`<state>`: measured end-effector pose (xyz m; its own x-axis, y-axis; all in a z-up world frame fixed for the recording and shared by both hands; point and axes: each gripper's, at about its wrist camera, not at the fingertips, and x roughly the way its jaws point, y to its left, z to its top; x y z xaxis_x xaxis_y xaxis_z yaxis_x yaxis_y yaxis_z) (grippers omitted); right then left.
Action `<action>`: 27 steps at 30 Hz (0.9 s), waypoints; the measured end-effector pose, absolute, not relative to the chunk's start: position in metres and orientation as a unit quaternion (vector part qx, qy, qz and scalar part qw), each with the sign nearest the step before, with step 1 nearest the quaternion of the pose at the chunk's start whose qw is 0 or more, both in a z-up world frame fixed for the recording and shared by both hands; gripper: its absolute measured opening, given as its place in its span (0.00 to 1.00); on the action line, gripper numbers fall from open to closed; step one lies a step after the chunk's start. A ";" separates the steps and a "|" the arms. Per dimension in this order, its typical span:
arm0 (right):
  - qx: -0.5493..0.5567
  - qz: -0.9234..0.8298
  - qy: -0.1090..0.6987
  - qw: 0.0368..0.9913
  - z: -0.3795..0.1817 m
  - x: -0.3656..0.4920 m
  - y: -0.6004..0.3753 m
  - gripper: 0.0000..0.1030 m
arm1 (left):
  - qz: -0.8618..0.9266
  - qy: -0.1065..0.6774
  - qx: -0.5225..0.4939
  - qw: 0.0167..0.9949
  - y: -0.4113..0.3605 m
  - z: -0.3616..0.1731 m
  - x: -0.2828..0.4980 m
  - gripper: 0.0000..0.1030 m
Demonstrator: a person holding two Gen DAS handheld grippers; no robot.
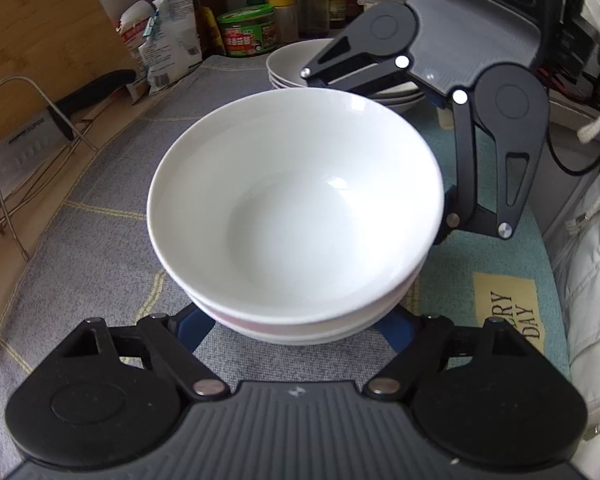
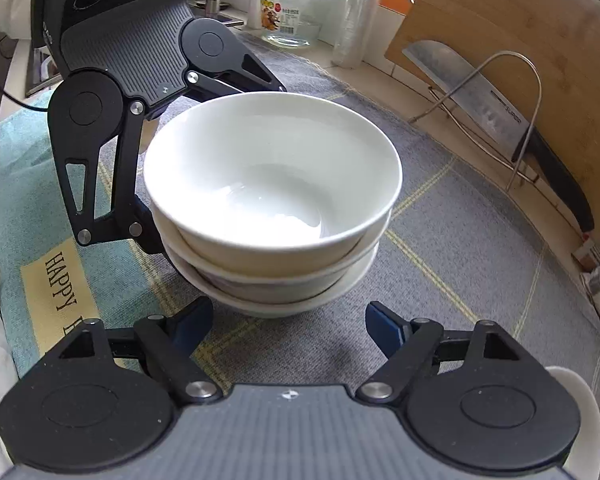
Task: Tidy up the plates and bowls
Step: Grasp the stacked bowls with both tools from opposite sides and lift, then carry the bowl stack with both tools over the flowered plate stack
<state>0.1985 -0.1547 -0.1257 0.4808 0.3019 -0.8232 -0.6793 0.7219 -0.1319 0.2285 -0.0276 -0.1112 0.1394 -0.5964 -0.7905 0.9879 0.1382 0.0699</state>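
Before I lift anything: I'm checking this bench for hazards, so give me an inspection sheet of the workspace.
Surface: grey checked cloth, with a teal mat beside it.
Job's things: three nested white bowls upright on the cloth; a stack of white plates behind them.
Clutter: cleaver in a wire rack against a bamboo board; glass jar, green-lidded tin, bottles and packets at the back.
Grippers: left gripper flanks the stack's base, contact unclear; right gripper open, pads clear of the bowls.
Cables: black cable hanging beside the right gripper.
Surroundings: white padded garment at the edge.
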 end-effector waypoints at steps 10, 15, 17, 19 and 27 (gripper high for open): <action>-0.252 0.357 0.404 0.804 -0.125 0.207 -0.155 0.81 | -0.599 0.311 0.326 0.662 -0.030 -0.115 0.235 0.82; -0.255 0.379 0.405 0.792 -0.126 0.218 -0.156 0.81 | -0.606 0.309 0.333 0.653 -0.029 -0.114 0.235 0.82; -0.259 0.387 0.405 0.787 -0.126 0.220 -0.156 0.81 | -0.610 0.308 0.334 0.650 -0.028 -0.114 0.235 0.82; -0.263 0.393 0.407 0.782 -0.127 0.226 -0.154 0.81 | -0.611 0.307 0.336 0.648 -0.030 -0.114 0.236 0.82; -0.273 0.396 0.410 0.775 -0.124 0.227 -0.148 0.81 | -0.612 0.309 0.334 0.647 -0.030 -0.113 0.239 0.81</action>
